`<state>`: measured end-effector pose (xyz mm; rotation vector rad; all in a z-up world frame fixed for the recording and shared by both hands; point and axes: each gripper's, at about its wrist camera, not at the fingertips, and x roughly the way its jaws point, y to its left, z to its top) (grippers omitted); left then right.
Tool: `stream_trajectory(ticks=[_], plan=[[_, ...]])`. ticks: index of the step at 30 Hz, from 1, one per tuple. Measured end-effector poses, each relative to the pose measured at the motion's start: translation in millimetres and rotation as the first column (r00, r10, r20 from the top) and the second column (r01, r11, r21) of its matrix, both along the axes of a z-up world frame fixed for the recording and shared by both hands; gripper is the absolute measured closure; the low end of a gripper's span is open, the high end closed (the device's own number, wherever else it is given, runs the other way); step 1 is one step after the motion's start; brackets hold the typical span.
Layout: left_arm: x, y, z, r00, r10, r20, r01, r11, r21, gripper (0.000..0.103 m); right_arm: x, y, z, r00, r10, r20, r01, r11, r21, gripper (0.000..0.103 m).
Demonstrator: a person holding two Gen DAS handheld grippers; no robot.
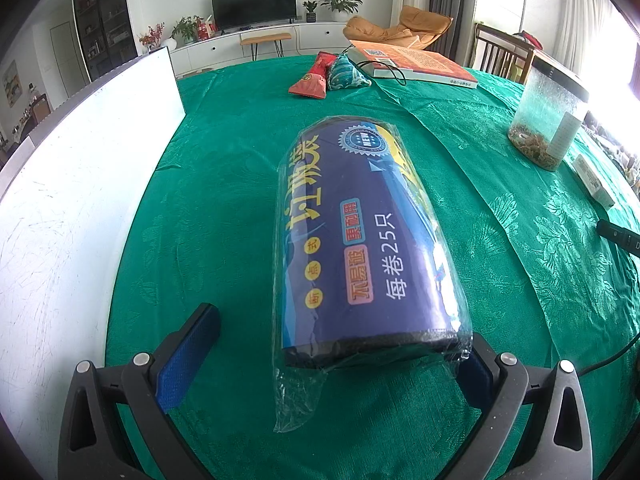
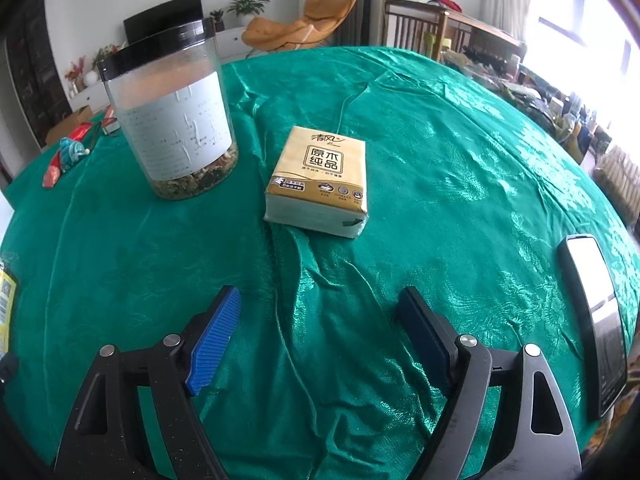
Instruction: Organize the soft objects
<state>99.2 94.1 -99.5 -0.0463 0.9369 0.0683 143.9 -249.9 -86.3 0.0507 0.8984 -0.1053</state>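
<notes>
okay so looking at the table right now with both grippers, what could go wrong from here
1. The left gripper stands open around the blue plastic-wrapped roll of bags; closing might pinch only the loose clear wrap, so the roll could slip.
2. The open right gripper faces the yellow tissue pack; the clear jar with a black lid stands close beside it and could get bumped.

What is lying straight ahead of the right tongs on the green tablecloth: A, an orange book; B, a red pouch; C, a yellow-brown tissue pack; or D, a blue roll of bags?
C: the right wrist view shows the yellow-brown tissue pack on the green tablecloth just beyond the open right tongs, with nothing between their tips.
</notes>
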Motion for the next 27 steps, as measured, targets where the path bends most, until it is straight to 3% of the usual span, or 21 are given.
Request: stream_trajectory(ticks=[27], plan=[[0.0, 0.1, -0.1, 1.000, 0.000, 0.000, 0.000, 1.000, 0.000, 0.000, 0.0, 0.1, 0.2, 1.000, 0.004, -0.001, -0.004, 1.000, 0.006, 0.018]])
